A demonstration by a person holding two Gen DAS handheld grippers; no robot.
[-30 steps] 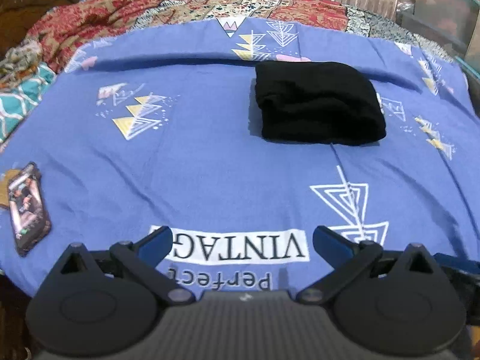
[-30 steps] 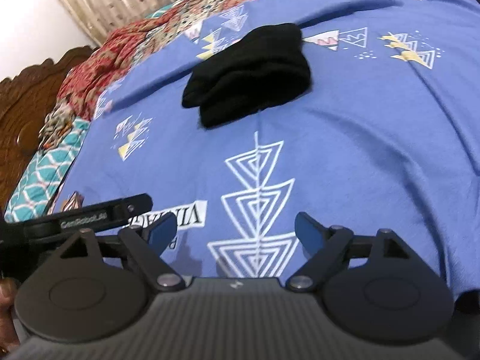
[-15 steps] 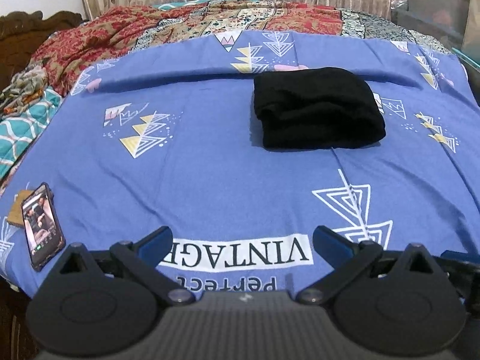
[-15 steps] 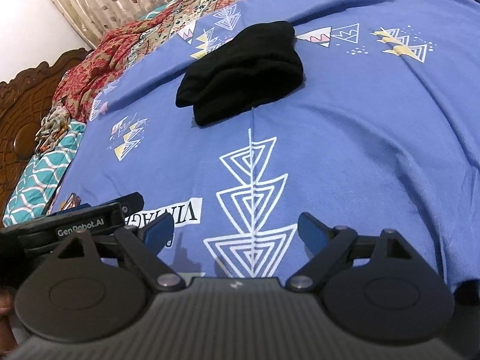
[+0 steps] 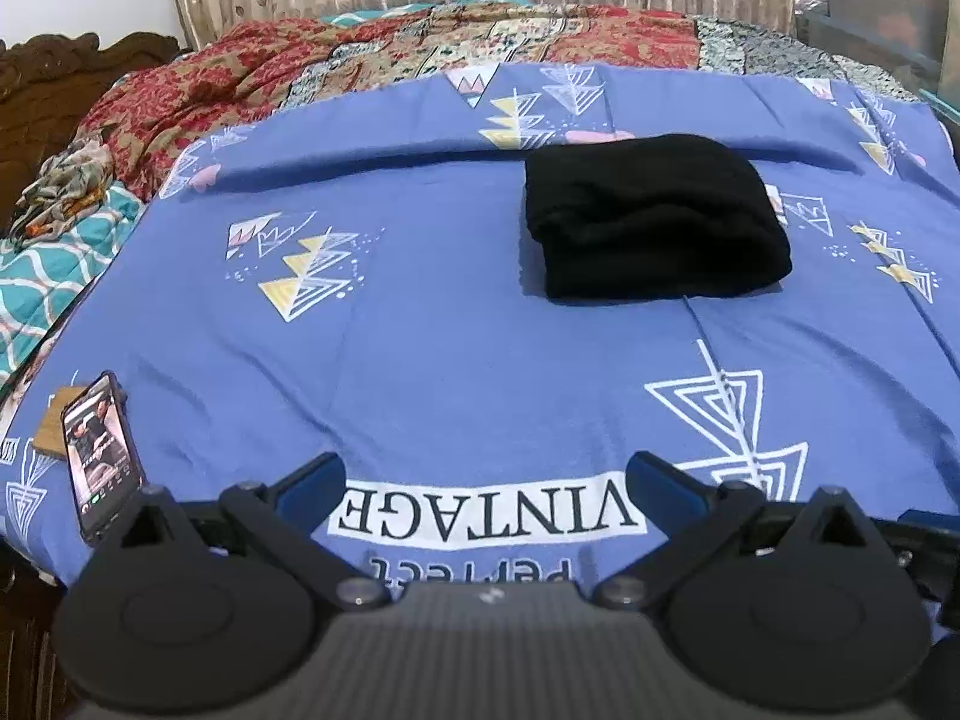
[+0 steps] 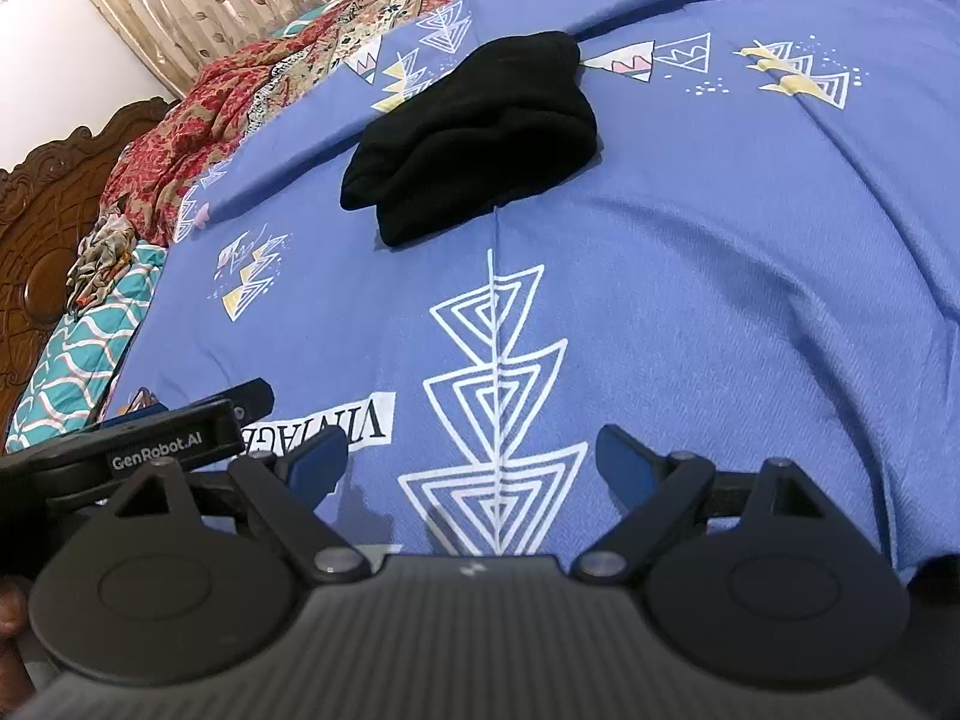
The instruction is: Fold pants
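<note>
Pants [image 5: 654, 216] lie in a small black bundle far up the blue sheet [image 5: 456, 360]. They look folded already. Both the left gripper [image 5: 486, 480] and right gripper [image 6: 471, 459] are wide open and hold nothing. Best to lift away without bumping the bundle.

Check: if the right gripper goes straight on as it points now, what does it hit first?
Most likely the bare blue bedsheet at the white triangle print; the right gripper is open and empty. The folded black pants lie farther up, though depth is unclear.
</note>
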